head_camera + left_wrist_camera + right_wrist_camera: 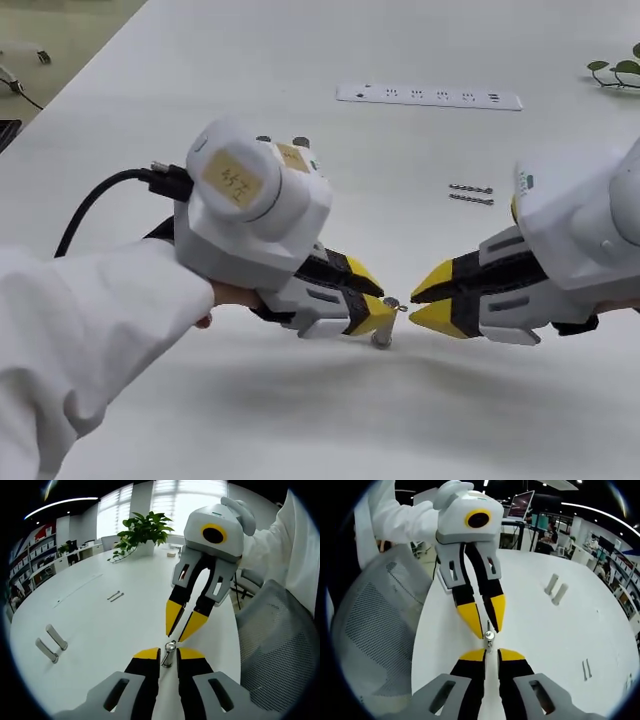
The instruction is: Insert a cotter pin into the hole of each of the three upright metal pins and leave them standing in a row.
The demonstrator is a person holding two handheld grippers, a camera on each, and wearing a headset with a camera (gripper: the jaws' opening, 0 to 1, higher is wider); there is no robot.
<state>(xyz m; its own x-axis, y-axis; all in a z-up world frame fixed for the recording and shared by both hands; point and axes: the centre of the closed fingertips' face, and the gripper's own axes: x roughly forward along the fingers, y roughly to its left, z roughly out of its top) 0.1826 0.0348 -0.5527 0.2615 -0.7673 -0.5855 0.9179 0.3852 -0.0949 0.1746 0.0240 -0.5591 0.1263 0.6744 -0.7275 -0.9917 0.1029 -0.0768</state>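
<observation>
I judge this to be the first of three insertions, near its end. The cotter sits at the top of the pin, its loop sticking out toward the right side, though I cannot tell how far it has gone through the hole. My left hand-held gripper is clamped on that pin, jaws pressing it from both sides, which holds it upright on the table. My right hand-held gripper faces it head-on, jaws a narrow way apart and holding nothing that I can make out. Its tips are just beside the cotter's loop; whether they touch it I cannot tell.

Next, I reckon, I need to nudge the loop fully home, then loosen the left jaws gently so the pin doesn't topple. Beyond that, two spare cotters lie side by side farther back on the right. Two other pins stand close together behind the left hand-held gripper, well apart from the one in hand.
</observation>
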